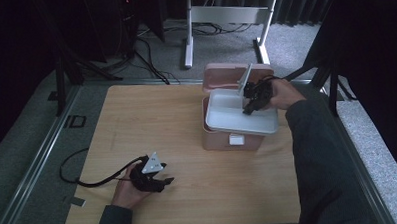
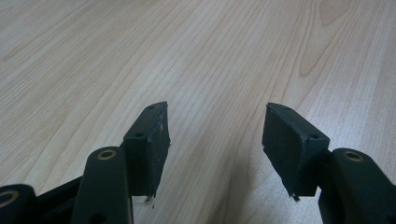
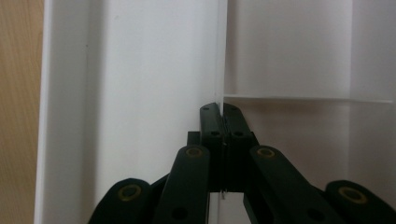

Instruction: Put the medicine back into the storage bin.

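At two o'clock on the desk (image 1: 152, 123), the right gripper (image 1: 250, 108) pinches the white tray's (image 1: 222, 118) divider (image 3: 221, 51); a tug could tip it off the pink box (image 1: 215, 139), while the left gripper (image 2: 215, 140) gapes empty.

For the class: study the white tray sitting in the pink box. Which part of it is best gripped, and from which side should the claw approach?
Grip the thin upright divider wall inside the white tray, coming from above. It stands like a narrow fin, slim enough for closed jaws, while the tray's rim lies flush on the pink box. The right claw is already shut on that wall; the left claw rests open on the table.
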